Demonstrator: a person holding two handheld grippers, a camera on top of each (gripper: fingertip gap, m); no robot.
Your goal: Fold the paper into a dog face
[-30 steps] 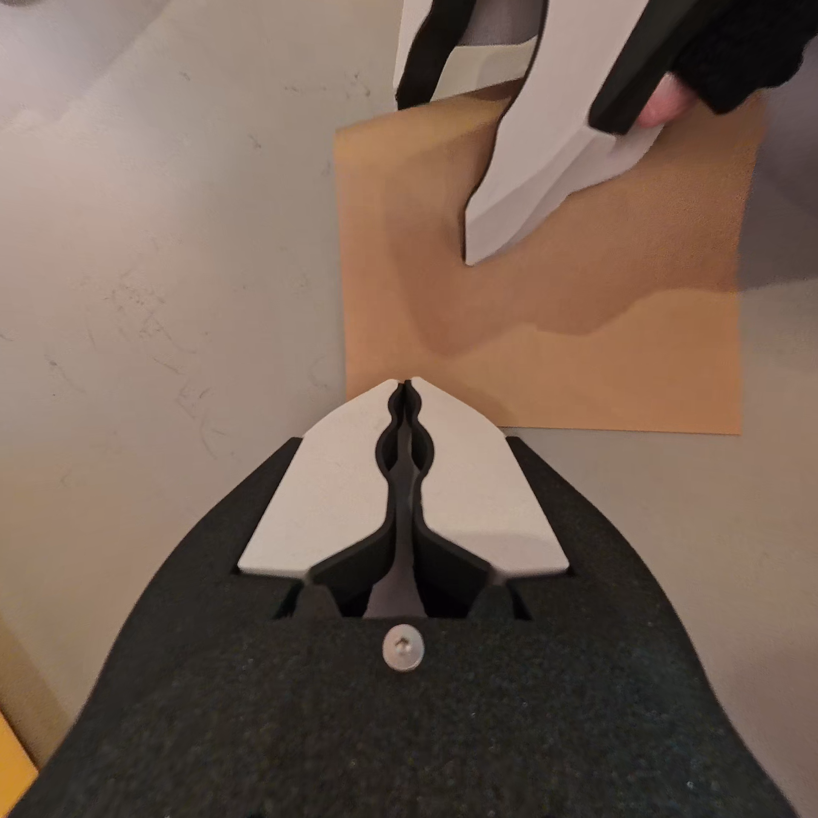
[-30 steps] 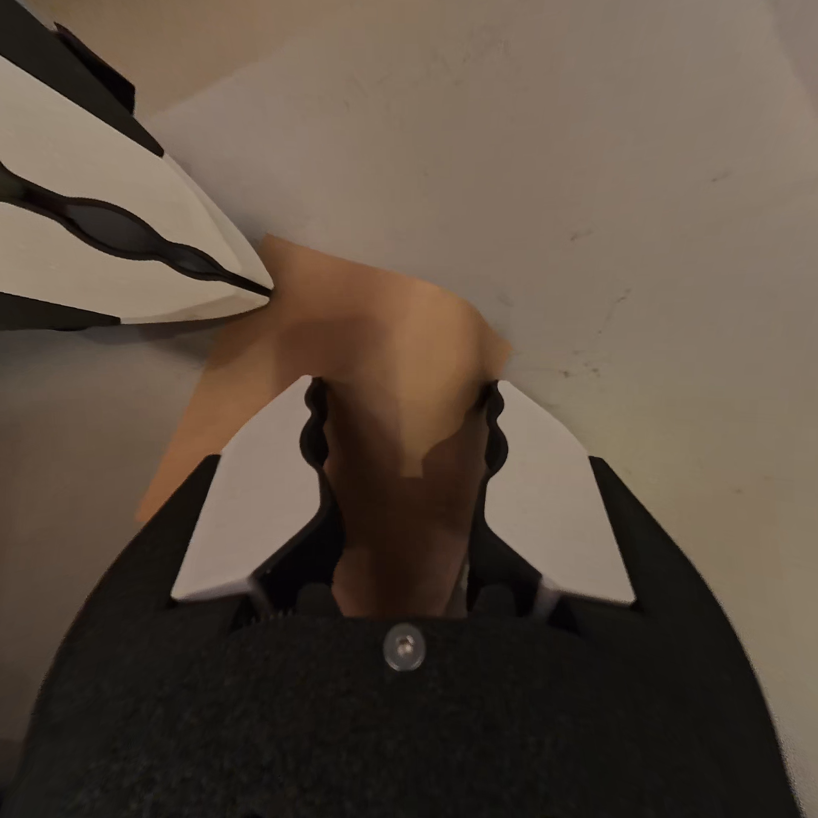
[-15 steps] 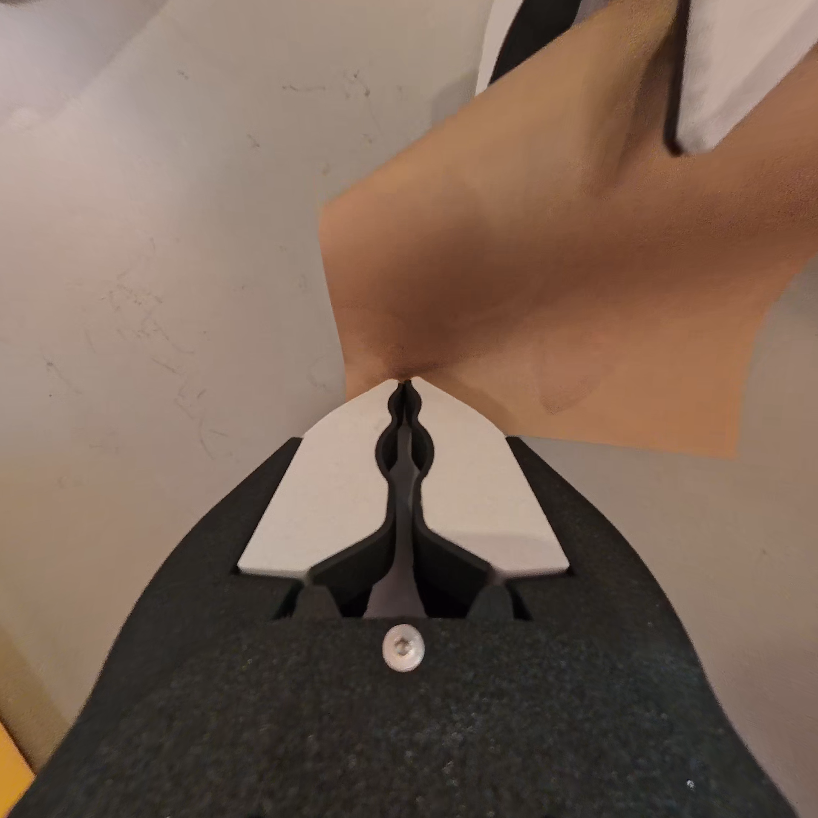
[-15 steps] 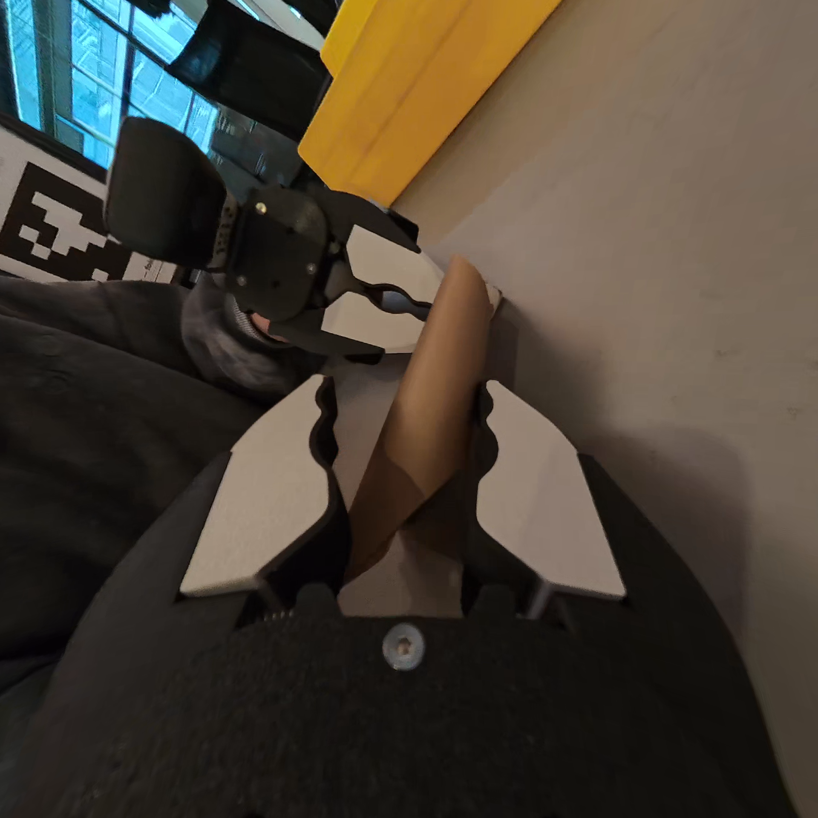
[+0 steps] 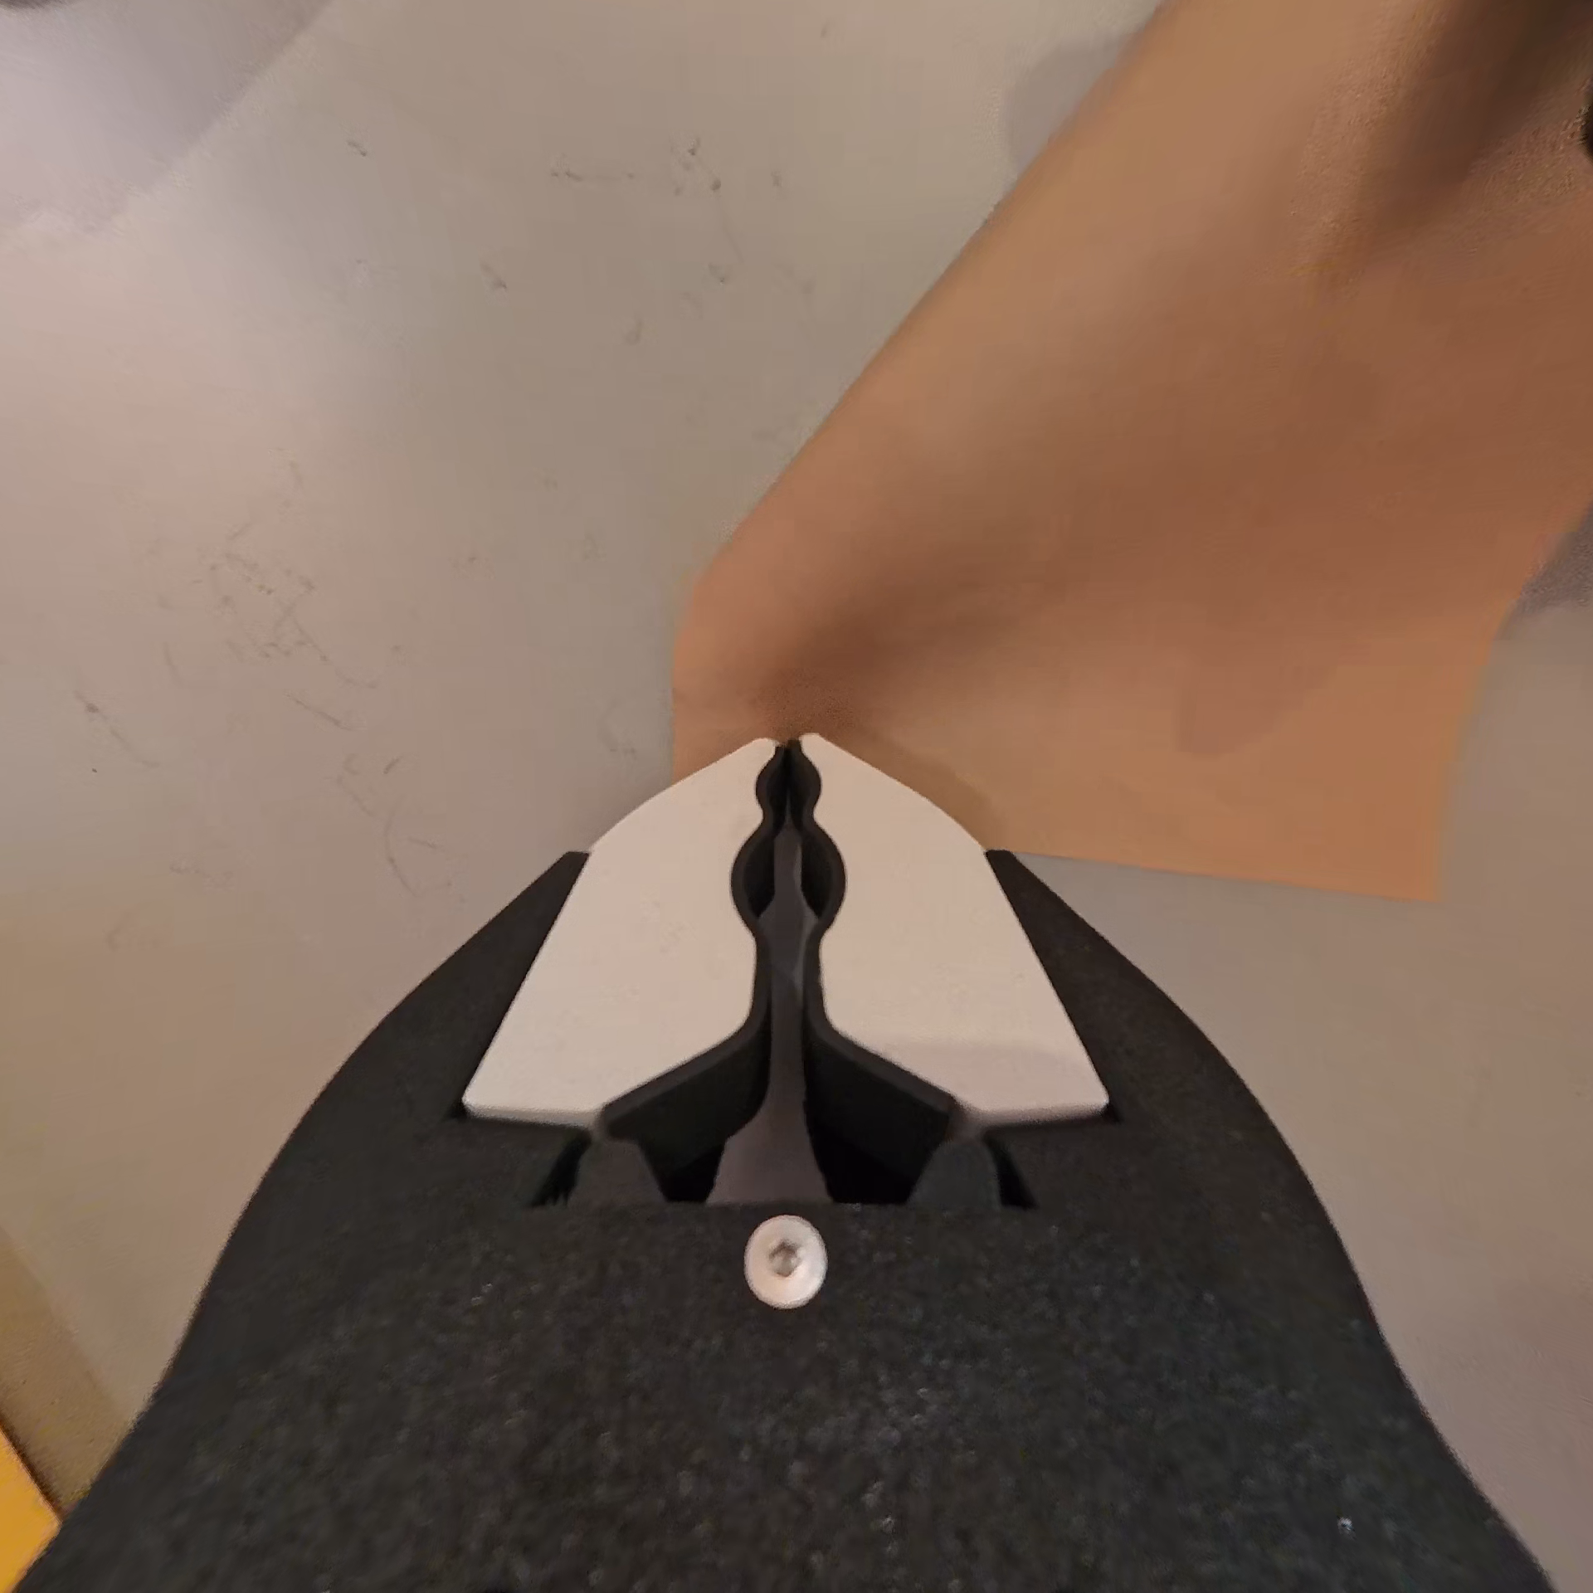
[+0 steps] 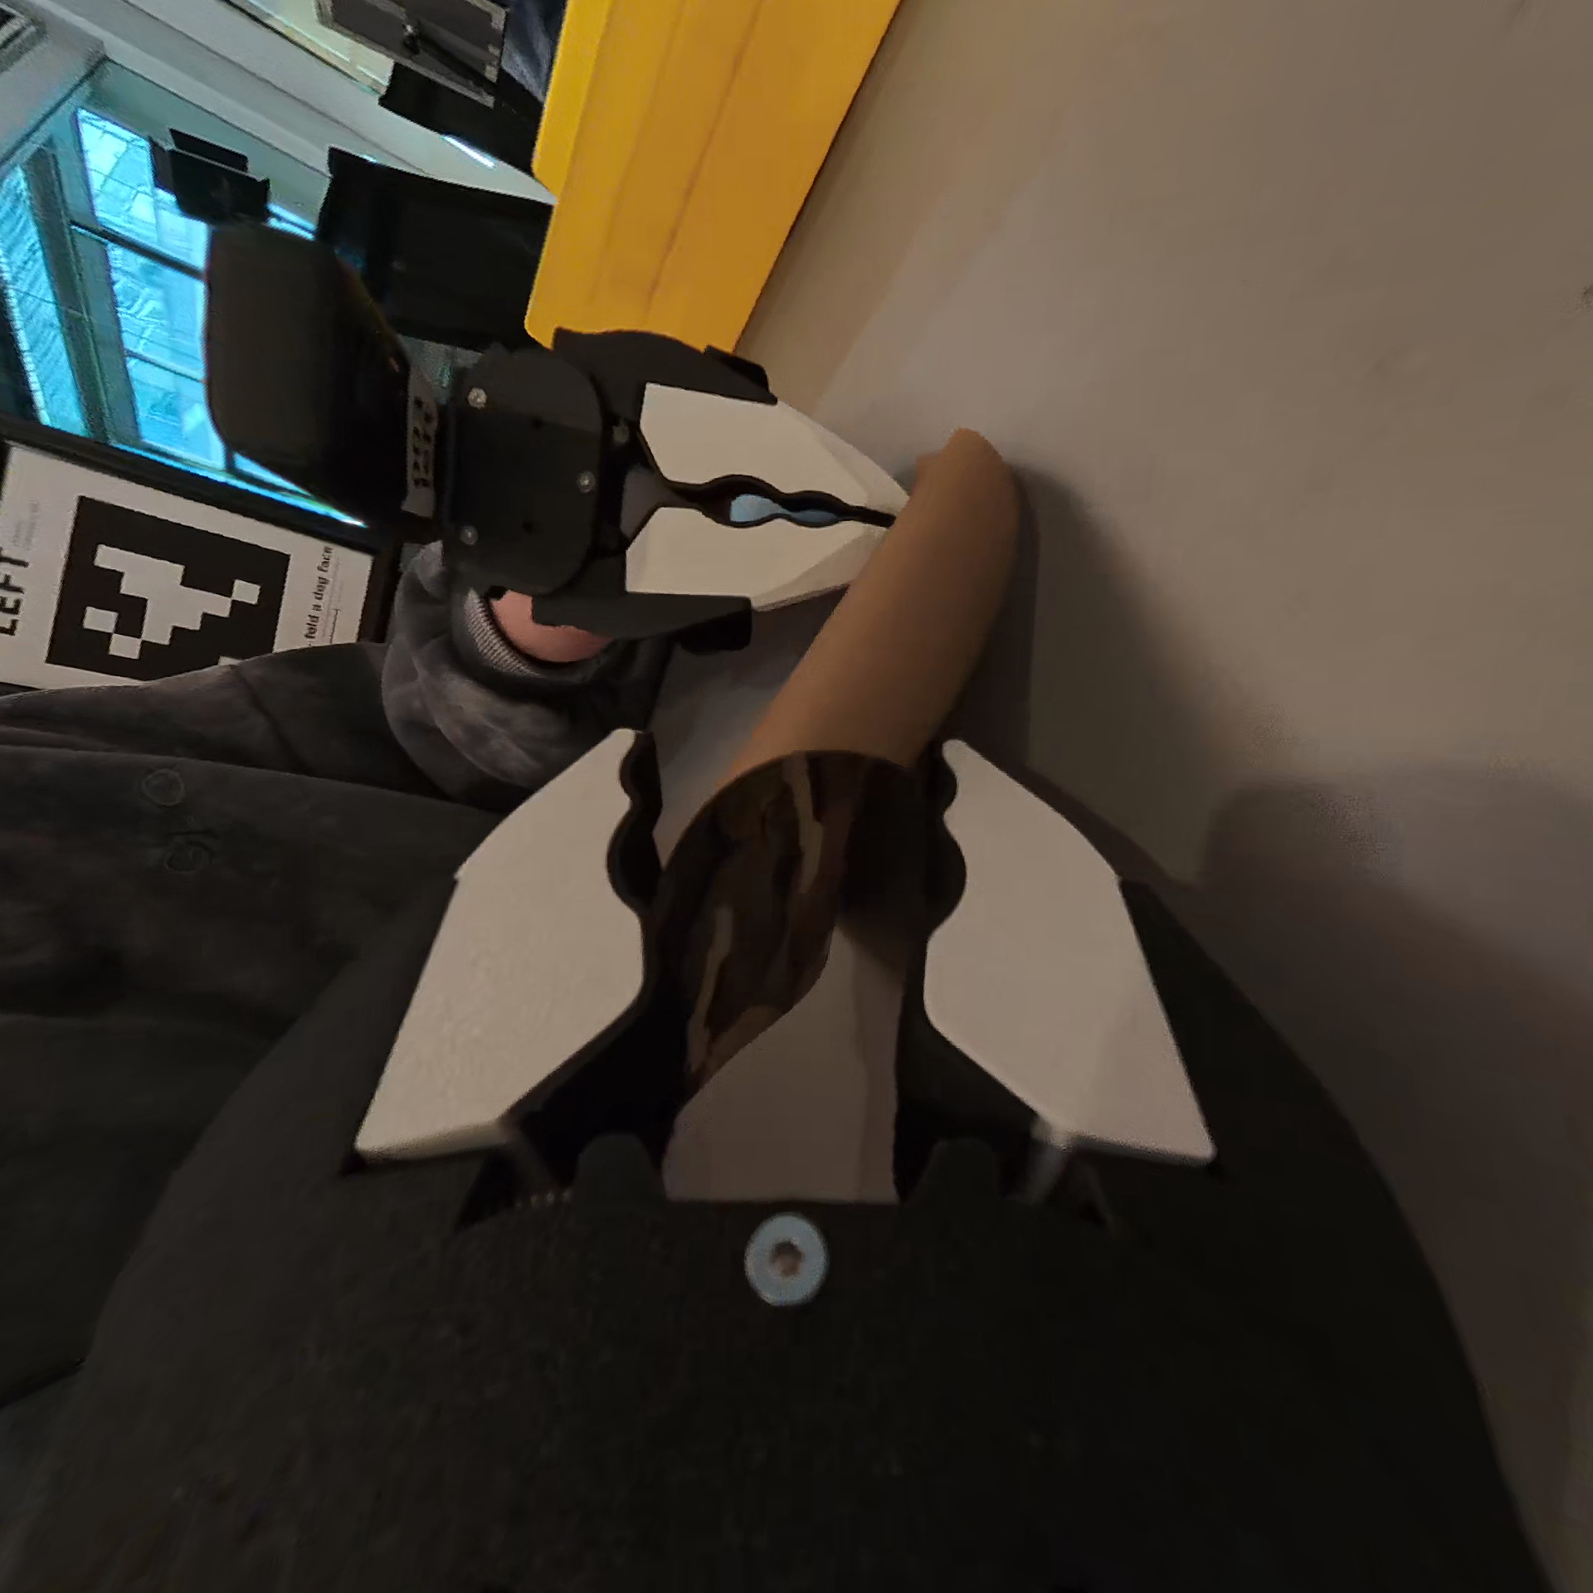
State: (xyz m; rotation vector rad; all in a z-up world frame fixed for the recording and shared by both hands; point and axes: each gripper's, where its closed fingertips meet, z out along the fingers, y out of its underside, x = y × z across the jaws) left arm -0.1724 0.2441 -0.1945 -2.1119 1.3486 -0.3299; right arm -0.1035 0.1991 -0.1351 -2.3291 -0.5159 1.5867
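Observation:
A tan sheet of paper (image 5: 1164,560) lies partly on the pale table (image 5: 345,517), its far side lifted and curling up out of the frame. My left gripper (image 5: 789,746) is shut, its tips pressed on the paper's near left corner. In the right wrist view the paper (image 6: 905,621) is a curled roll running between the spread fingers of my right gripper (image 6: 789,741), lying against the right finger with a dark gap at the left one. The left gripper (image 6: 888,515) shows there too, shut, its tips touching the paper.
A yellow object (image 6: 690,155) lies along the table's far edge (image 6: 1250,431); a corner of it shows in the left wrist view (image 5: 17,1483). A person's dark clothing (image 6: 172,948) and hand (image 6: 552,638) are beside the table. A black-and-white marker board (image 6: 164,595) stands behind. My right fingertips sit around 11 cm from my left ones. Measured from the fingertips, the yellow object (image 6: 690,155) is 25 cm or so from the left gripper and 30 cm from the right.
My right gripper has tipped onto its side and lifted the paper's far side, curling it toward the left gripper. The left gripper has stayed shut on the near left corner.

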